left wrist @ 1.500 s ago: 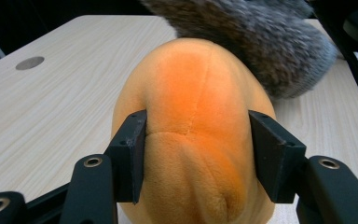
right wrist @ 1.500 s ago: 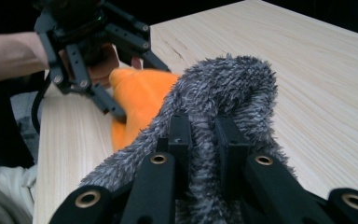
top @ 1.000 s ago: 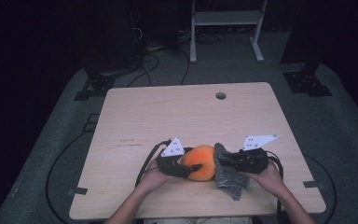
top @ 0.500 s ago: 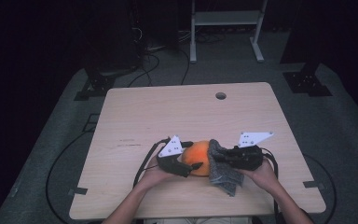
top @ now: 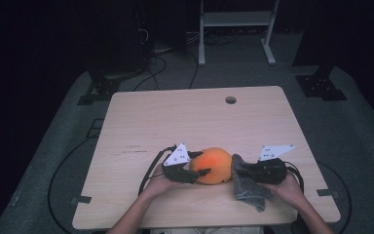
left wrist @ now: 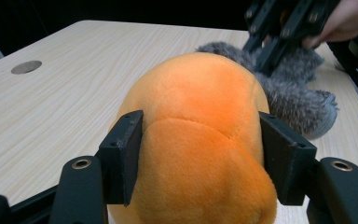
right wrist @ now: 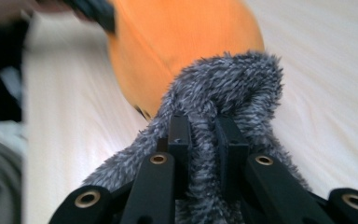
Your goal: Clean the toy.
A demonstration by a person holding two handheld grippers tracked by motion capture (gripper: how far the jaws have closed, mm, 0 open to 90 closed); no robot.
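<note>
A rounded orange plush toy [top: 216, 165] of short, smooth pile, stitched with a curved seam across its dome, lies near the front edge of the bench [top: 175, 122], between the two hands. Pressed against its right side is a grey shaggy cloth [top: 247, 183] with long, mottled fibres, bunched into a fold at the top and spreading flat toward the bench's front edge. The left claw [left wrist: 200, 158] straddles the orange toy, its two flat black pads set against the plush on either flank; its jaws have just been closing, with the toy between them, and the pads now press its sides. The right claw [right wrist: 204, 140] is clamped together on a ridge of the grey cloth, the fur bulging over both black jaws. Compared with a second ago, the right hand [top: 285, 187] sits slightly lower and the cloth has been drawn closer against the toy, while the left hand [top: 163, 183] stays in much the same place. The bench is pale wood-grain laminate with rounded corners and a round cable hole [top: 231, 100] near its far edge. It stands on grey carpet in a dark room, with cables [top: 160, 68] on the floor and a white metal frame [top: 236, 22] behind.
</note>
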